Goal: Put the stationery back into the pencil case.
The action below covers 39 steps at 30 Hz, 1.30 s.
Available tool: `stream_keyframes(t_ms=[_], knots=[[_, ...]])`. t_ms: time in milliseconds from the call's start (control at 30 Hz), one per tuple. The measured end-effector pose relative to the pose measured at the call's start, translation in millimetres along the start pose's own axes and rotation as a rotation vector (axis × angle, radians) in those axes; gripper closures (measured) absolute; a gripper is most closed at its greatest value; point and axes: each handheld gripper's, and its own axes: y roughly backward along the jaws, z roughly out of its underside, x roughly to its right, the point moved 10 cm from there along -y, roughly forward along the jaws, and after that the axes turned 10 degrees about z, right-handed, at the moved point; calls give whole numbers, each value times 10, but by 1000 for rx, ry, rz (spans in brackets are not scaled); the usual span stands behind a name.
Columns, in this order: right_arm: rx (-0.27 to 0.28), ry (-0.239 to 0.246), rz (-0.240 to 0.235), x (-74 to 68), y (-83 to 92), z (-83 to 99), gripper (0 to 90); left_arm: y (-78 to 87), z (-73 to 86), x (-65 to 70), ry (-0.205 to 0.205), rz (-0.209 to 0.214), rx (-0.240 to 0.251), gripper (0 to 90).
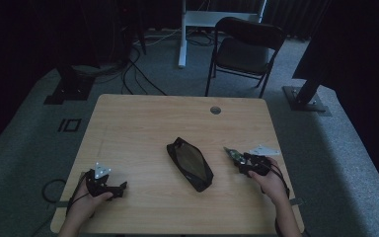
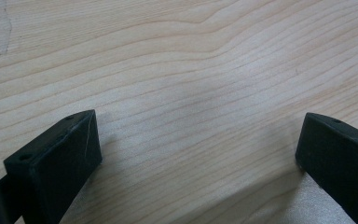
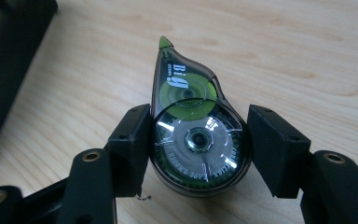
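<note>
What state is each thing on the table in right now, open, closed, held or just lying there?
Correction tape dispenser: clamped flat between the jaws of the right gripper, green tip pointing away.
Pouch: dark, lying flat mid-table, untouched; open or zipped, too dim to tell.
Left gripper: jaws wide apart, nothing between them, just above bare wood.
Folding chair: unfolded, standing beyond the table.

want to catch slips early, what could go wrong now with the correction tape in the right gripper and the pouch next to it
The correction tape sits between the right gripper pads by its round, smooth body, so it may twist or pop out when lifted. Its green tip points away from the jaws and could snag on the black pouch. The left gripper rests open on the table, so nothing steadies the pouch, which may slide.
</note>
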Motion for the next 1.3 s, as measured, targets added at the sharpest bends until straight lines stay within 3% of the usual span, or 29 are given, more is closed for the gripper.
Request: stream_keyframes(t_ms=[400, 800, 1300], knots=[[46, -50, 51, -89, 218, -305, 413, 0, 0, 0, 0, 0, 0, 2], [107, -44, 30, -365, 398, -634, 413, 0, 0, 0, 0, 0, 0, 2], [111, -63, 16, -669, 453, -753, 413, -1, -1, 0, 0, 0, 1, 2]])
